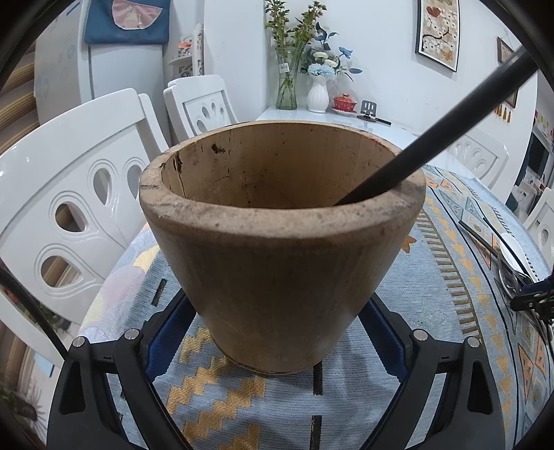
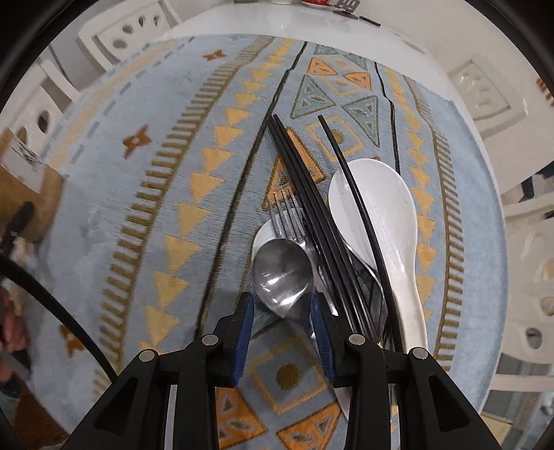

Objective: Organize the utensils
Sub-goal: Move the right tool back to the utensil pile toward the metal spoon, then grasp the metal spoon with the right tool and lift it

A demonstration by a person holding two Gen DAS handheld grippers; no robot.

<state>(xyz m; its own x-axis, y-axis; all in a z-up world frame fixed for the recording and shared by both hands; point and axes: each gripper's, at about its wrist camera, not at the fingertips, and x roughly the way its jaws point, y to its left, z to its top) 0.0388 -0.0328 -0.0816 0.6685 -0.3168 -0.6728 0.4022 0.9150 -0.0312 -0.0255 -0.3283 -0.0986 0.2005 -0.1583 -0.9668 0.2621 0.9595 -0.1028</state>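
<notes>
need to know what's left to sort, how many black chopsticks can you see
4. One leans inside the wooden holder, chopstick. Three lie in the utensil pile: a touching pair and a single across the white spoon. More may be hidden.

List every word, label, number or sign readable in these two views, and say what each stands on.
None can be read.
Sticker on the glass vase: print too small.
Paper label on the brown box: dark marks, blurred.
Wall pictures: flower designs only, no lettering made out.
Wooden holder, utensils and cloth: no text seen.
</notes>
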